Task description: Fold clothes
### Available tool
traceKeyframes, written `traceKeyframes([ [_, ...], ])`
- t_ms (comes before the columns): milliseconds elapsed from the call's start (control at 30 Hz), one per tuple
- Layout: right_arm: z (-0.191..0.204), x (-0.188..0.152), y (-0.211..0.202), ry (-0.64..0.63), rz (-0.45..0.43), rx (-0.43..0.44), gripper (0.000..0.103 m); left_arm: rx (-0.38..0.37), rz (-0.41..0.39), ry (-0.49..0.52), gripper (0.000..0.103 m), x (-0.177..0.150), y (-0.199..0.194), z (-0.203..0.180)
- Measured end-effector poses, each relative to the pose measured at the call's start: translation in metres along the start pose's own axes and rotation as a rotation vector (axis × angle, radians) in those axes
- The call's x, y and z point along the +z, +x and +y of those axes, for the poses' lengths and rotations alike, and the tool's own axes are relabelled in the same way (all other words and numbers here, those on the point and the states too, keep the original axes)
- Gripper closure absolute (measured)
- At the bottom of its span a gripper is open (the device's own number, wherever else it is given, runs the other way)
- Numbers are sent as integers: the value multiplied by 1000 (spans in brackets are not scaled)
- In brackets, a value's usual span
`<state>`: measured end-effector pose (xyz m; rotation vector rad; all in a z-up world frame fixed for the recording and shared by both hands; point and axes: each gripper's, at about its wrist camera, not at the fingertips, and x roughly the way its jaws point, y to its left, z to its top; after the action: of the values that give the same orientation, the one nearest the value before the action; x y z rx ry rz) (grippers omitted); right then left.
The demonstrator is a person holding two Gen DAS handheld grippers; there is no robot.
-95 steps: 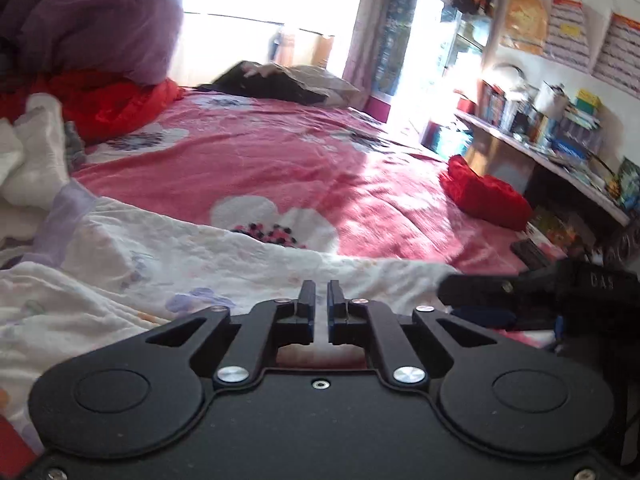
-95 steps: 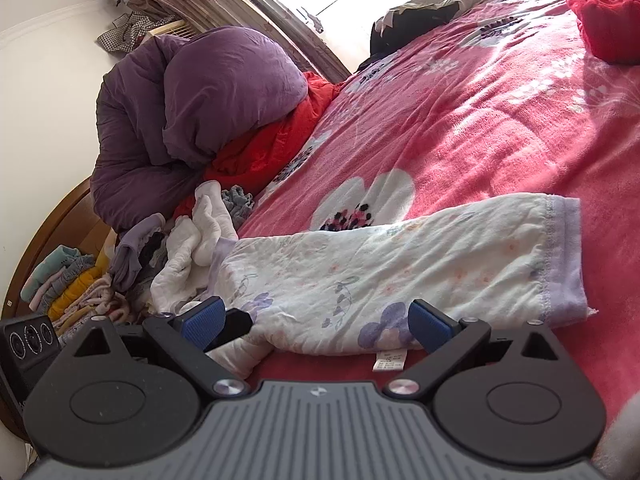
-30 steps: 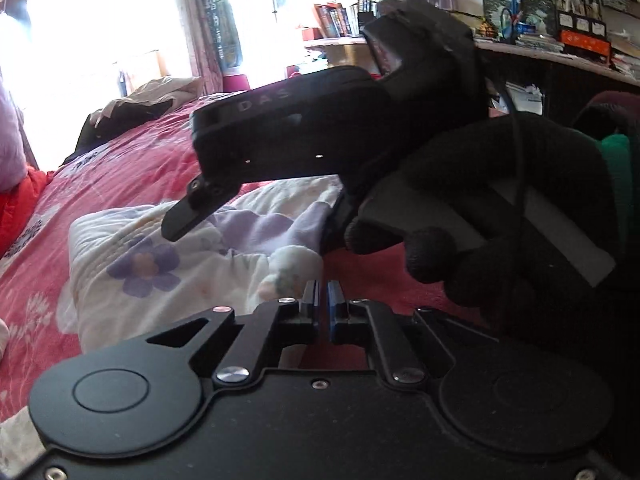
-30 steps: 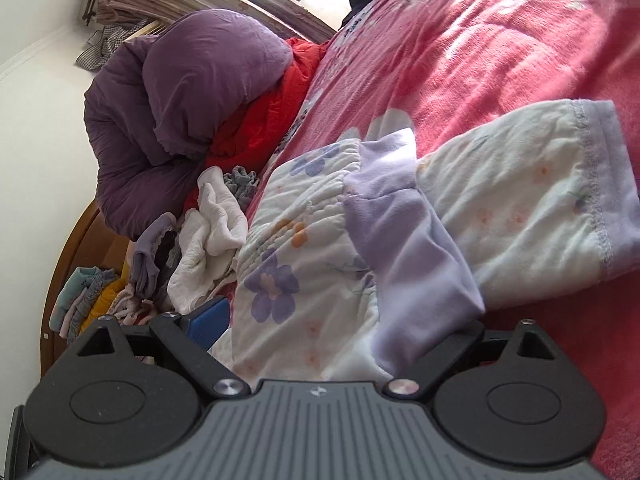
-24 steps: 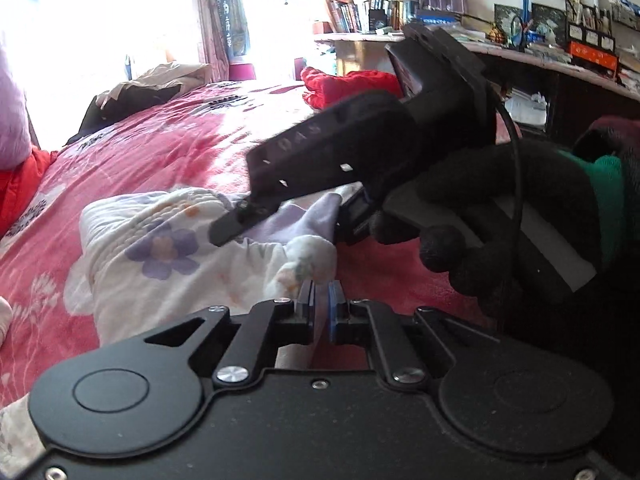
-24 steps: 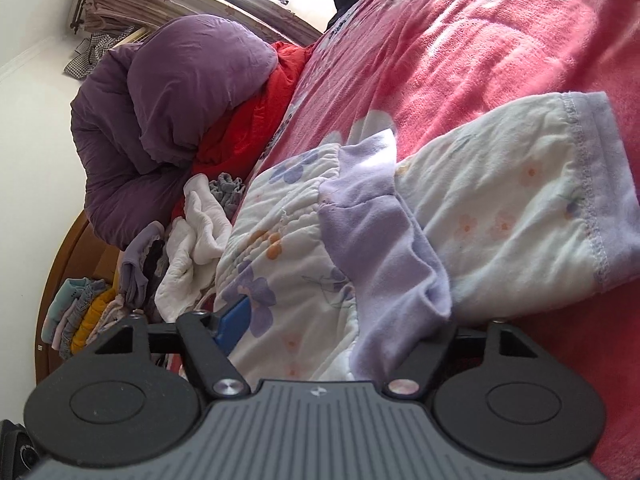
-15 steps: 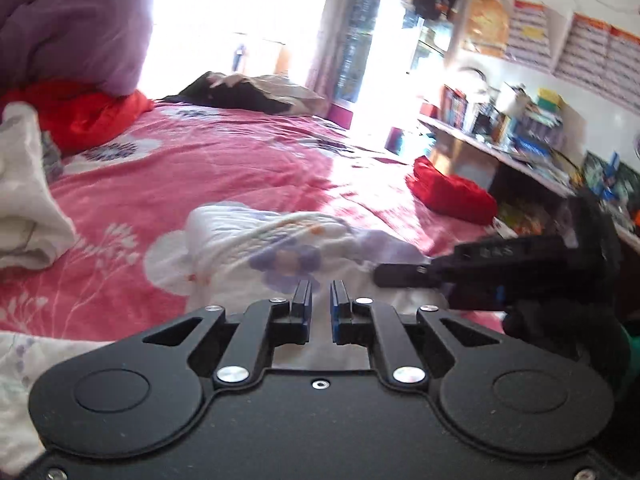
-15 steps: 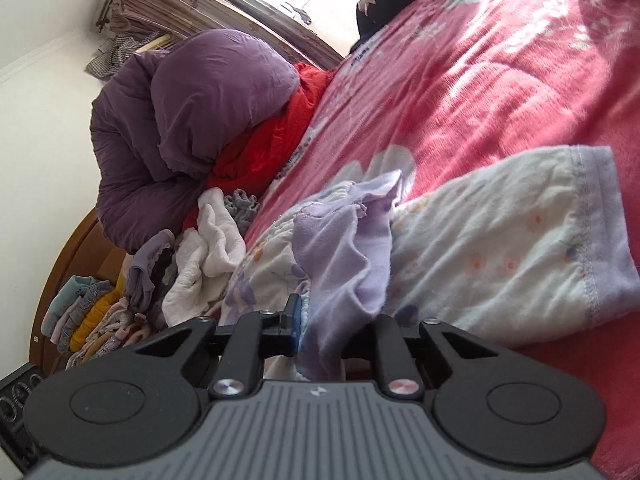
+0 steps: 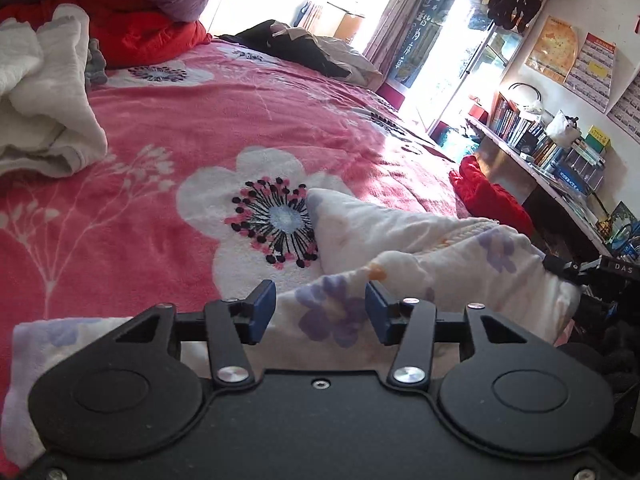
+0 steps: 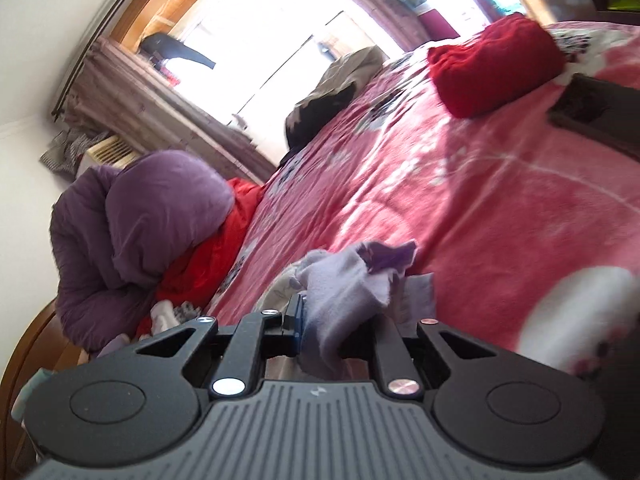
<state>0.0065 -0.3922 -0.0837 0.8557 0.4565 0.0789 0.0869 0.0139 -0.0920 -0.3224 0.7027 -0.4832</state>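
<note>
A white floral garment with lilac trim (image 9: 420,252) lies bunched on the pink flowered bedspread (image 9: 208,120). My left gripper (image 9: 320,310) is open, with the garment's cloth lying between and under its blue pads. My right gripper (image 10: 340,316) is shut on the garment's lilac cuff (image 10: 352,280) and holds it lifted above the bed. The right gripper's black body shows at the right edge of the left wrist view (image 9: 612,272).
A white towel pile (image 9: 40,104) lies at the left. A purple duvet (image 10: 152,216) and red cloth (image 10: 224,240) are heaped near the headboard. A folded red garment (image 10: 492,64) sits at the bed's far side, dark clothes (image 9: 296,48) by the window, a cluttered bookshelf (image 9: 552,152) at right.
My left gripper has opened and let go of the garment. My right gripper closed on the lilac cuff and lifted it, swinging up over the bed.
</note>
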Motion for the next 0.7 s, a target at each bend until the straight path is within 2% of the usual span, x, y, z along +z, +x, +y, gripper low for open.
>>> traceKeyframes([
  [67,-14,6,-8,60,-53,-28,93,-12,-2,-31,55,2,1,3],
  [167,-27,9,-11,96,-107,-78,94,-19,0,-87,55,8,6,9],
  [267,-33,10,-1,96,-74,-94,93,-28,14,-159,55,20,19,17],
  [367,-31,9,10,70,-18,-111,79,-85,47,-266,55,27,35,29],
  [400,-30,8,12,61,-6,-118,53,-95,58,-295,55,28,40,32],
  [433,-30,8,15,58,5,-124,22,-106,74,-324,54,28,46,35],
  [467,-29,8,18,52,13,-145,17,-116,90,-354,54,28,52,38],
  [633,-23,11,38,-24,25,-188,17,-173,146,-435,53,29,76,44],
  [700,-19,12,52,-79,60,-205,17,-198,167,-456,53,27,83,46],
])
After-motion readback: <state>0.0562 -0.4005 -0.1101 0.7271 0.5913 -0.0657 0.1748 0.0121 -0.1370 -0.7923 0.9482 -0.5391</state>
